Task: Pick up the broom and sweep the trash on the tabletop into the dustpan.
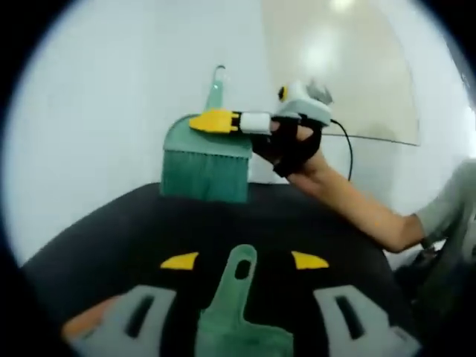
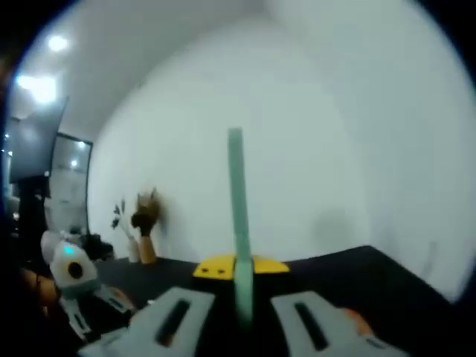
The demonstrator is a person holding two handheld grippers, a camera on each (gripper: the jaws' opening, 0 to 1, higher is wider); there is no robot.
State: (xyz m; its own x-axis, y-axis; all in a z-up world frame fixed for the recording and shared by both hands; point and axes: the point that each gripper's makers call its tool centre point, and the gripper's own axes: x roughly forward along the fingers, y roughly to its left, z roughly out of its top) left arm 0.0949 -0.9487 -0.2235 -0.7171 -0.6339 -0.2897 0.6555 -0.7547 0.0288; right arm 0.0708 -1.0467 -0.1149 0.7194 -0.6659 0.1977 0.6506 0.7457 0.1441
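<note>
In the left gripper view, the left gripper (image 1: 243, 260) is reaching out over a black tabletop (image 1: 119, 223). Its two yellow-tipped jaws are sitting apart, one on each side of the green dustpan handle (image 1: 239, 277). The tips are not touching the handle, so I cannot tell if the claw is really squeezing it. The handle has a hole near its end and is running up between the jaws.

Farther back over the table, the right gripper (image 1: 217, 120) is holding the green broom (image 1: 207, 160). Its yellow jaws are pinching the broom just above the bristles. The bristles are hanging down, and their ends are right at the far edge of the tabletop. A hand (image 1: 291, 145) in a black glove is holding that gripper.

In the right gripper view, the broom handle (image 2: 238, 216) is standing straight up between the closed yellow jaws. Off to the left, a small brown vase with dry plants (image 2: 143, 230) is sitting by the white wall (image 2: 312, 163).
</note>
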